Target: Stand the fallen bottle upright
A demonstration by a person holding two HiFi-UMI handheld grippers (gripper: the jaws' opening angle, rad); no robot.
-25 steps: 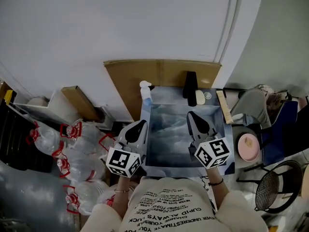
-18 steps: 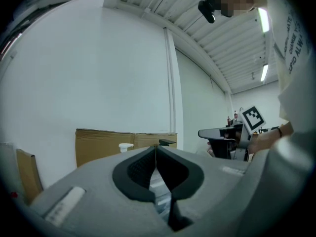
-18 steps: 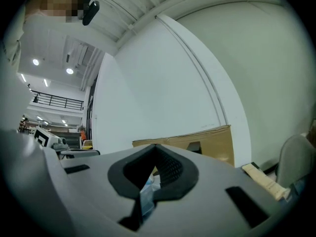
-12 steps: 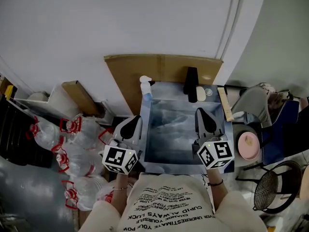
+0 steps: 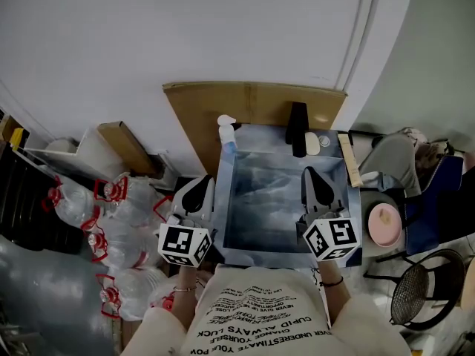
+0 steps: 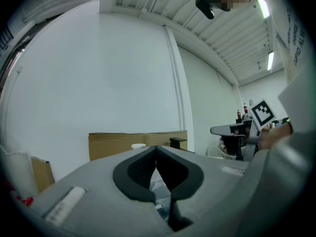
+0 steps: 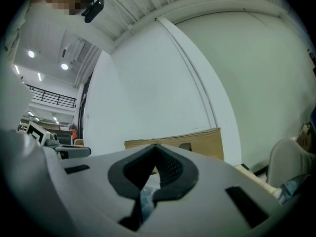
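Beside the left tool (image 5: 202,184), water jugs (image 5: 111,247) lie heaped.

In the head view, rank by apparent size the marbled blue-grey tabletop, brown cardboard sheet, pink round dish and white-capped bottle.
1. marbled blue-grey tabletop
2. brown cardboard sheet, partly hidden behind the table
3. pink round dish
4. white-capped bottle, smallest, though it sits farther from the camera

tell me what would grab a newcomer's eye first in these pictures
Two grippers with black-and-white marker cubes, the left gripper and right gripper, both shut and empty, are held at either side of a blue-grey marbled table. A white-topped bottle sits at its far left corner, and clear water jugs with red caps crowd the floor at left.
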